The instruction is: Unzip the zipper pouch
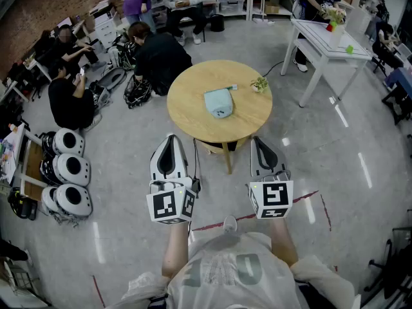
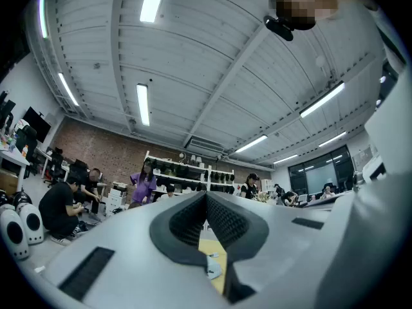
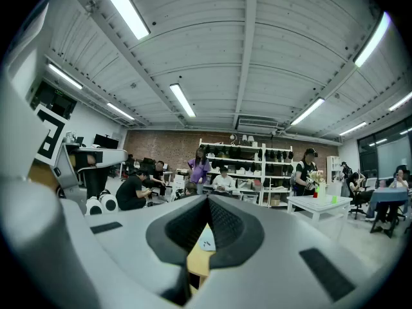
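Observation:
A light blue zipper pouch (image 1: pixel 218 102) lies flat near the middle of the round wooden table (image 1: pixel 187 111). Both grippers hang in front of the person, short of the table's near edge and well apart from the pouch. My left gripper (image 1: pixel 170 140) is shut with nothing in it, and so is my right gripper (image 1: pixel 260 141). Through the closed jaws, the left gripper view shows a sliver of the pouch (image 2: pixel 213 269) and the right gripper view shows the pouch (image 3: pixel 205 238) on the tabletop.
A small potted plant (image 1: pixel 260 84) and a small card stand on the table's right part. Several people sit on the floor at the back left, beside white round helmets (image 1: pixel 69 172). A white table (image 1: pixel 325 44) stands at the back right.

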{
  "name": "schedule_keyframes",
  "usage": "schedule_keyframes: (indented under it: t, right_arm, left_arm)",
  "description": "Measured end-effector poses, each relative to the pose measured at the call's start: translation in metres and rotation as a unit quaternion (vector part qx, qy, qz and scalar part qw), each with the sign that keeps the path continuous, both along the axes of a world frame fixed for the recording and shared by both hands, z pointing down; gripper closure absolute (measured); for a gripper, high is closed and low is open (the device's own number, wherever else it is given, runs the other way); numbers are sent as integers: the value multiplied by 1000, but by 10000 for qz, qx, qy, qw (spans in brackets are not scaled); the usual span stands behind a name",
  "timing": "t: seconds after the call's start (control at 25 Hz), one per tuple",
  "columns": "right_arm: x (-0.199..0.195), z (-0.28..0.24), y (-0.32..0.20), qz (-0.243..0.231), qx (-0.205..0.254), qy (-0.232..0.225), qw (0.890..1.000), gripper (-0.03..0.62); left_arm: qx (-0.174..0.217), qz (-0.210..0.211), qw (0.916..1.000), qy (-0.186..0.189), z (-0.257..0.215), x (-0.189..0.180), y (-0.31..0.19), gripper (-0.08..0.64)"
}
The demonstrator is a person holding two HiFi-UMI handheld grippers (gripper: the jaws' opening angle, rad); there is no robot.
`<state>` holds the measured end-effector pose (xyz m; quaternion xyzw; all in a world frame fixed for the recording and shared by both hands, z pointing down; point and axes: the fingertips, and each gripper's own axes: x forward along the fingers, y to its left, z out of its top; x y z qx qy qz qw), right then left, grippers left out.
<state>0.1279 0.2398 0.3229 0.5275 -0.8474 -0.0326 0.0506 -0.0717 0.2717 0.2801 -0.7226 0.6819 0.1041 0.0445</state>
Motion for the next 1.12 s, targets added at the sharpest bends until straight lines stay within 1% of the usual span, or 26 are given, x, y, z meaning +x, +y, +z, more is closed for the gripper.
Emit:
schedule_keyframes:
  t: [0.36, 0.6, 0.76, 0.96, 1.12]
  right_arm:
    - [4, 7, -6, -54, -63, 9, 10000, 563]
    - [0, 13, -8, -384, -160, -268, 9988, 563]
    - [-8, 16, -15, -437, -175, -118, 9988, 563]
    - [-10, 16, -44, -315, -127, -83, 9994, 563]
    - [-19, 11, -77, -284, -64, -71, 9995, 563]
  left_arm:
    - [-11, 20, 10000, -15, 3, 6, -9, 534]
    - [-63, 13, 10000, 45, 11, 13, -13, 534]
    - [-71, -24, 9999, 86, 14, 10, -21, 534]
    - [66, 78, 9999, 61, 8, 11, -50, 534]
    - [177, 97, 9998, 53, 3, 3, -82, 534]
